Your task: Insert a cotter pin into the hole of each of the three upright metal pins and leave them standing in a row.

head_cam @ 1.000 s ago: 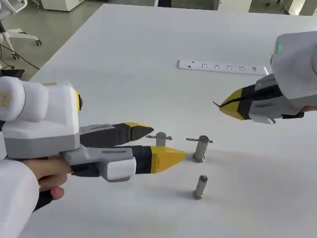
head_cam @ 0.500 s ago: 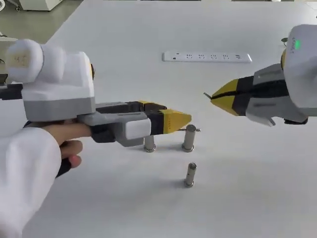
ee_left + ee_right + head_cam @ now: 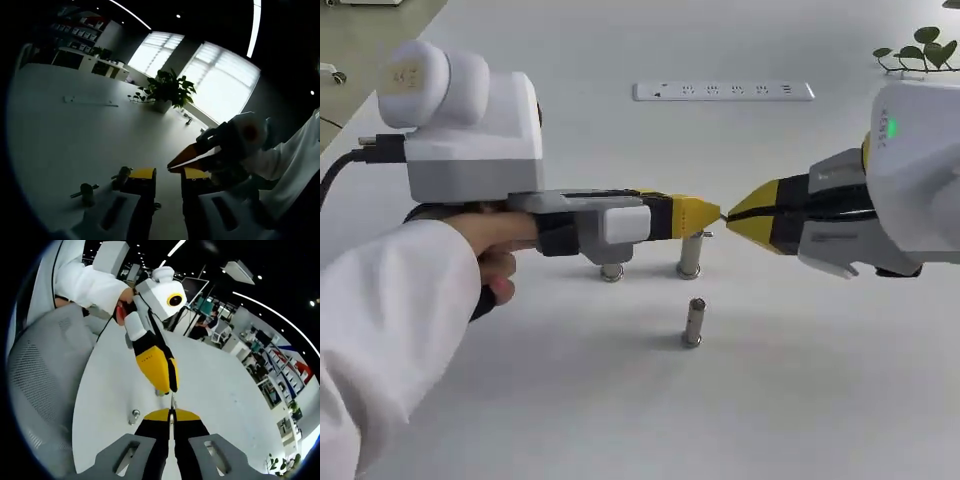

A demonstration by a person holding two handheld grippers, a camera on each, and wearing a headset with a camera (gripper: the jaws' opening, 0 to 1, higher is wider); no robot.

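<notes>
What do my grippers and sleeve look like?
The left gripper and right gripper have white and grey bodies and black jaws with pointed yellow tips. A black cable runs from the left one; a green light glows on the right. The sleeve is white.

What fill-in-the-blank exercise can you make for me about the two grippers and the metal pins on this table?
1. The right gripper is shut on a thin ____.
2. ____ metal pins stand upright on the white table.
3. The left gripper is ____, not shut.
4. A white ____ lies at the far side of the table.
Missing words: cotter pin; three; open; power strip.
</notes>
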